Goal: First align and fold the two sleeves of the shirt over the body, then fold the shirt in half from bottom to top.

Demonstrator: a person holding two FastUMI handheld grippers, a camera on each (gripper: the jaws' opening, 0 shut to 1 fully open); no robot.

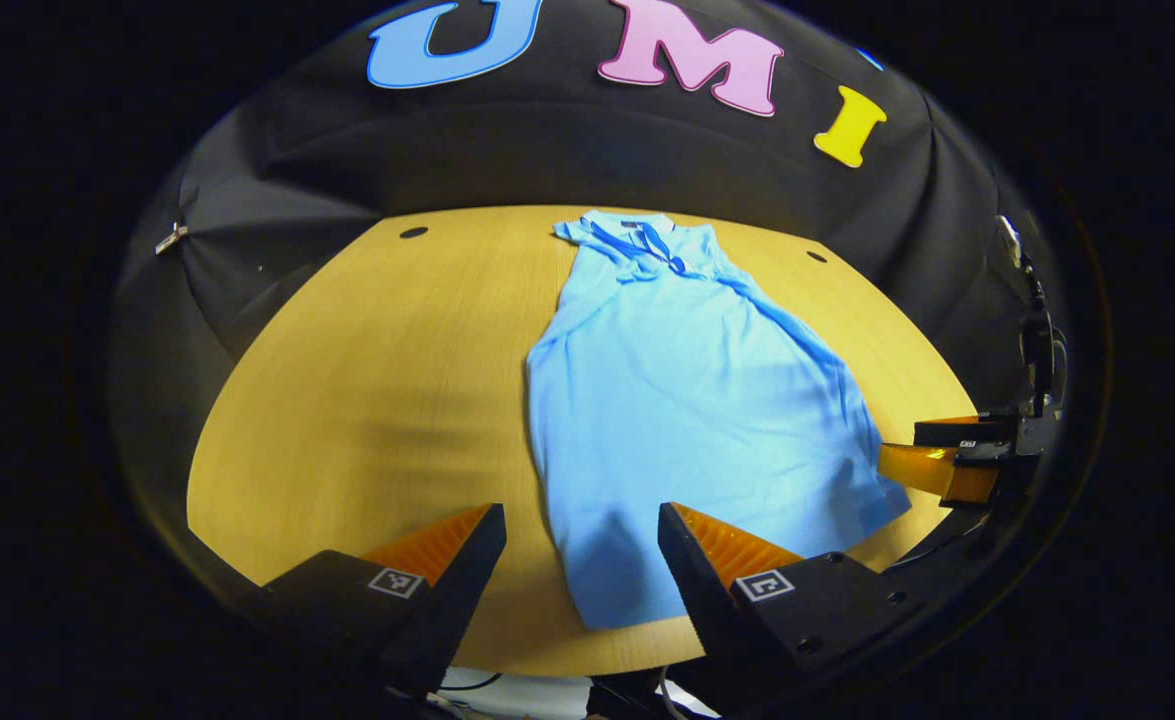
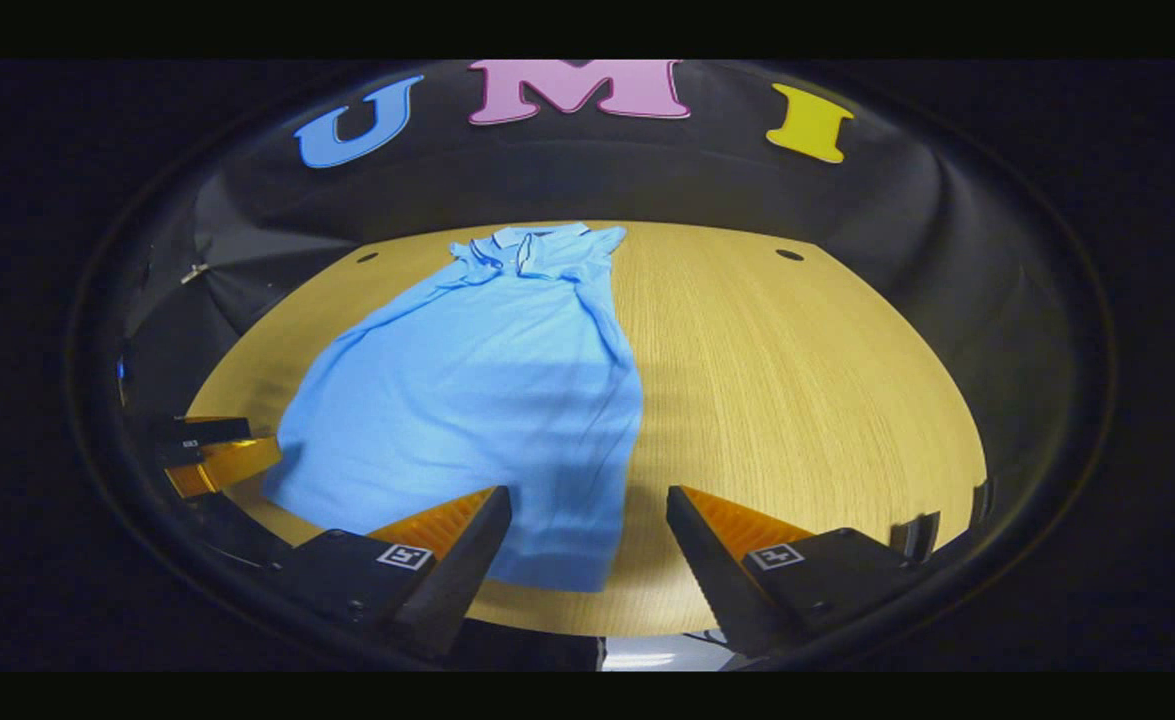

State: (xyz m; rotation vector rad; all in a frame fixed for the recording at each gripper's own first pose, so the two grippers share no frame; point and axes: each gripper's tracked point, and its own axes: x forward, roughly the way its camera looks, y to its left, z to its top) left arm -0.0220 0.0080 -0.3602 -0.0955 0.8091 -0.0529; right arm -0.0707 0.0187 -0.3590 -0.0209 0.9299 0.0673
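Wooden table [image 1: 367, 380] against black cloth wall; blue shirt [image 1: 677, 400] flat, sleeves folded in; both grippers' jaws open, empty.

Black tool [image 1: 582, 545] bodies with screws, ridged fingers, square markers.

Far gripper [image 1: 947, 455] cut off at edge.

Light blue shirt [image 1: 687, 400] flat on the wooden table, collar far, sleeves folded in.
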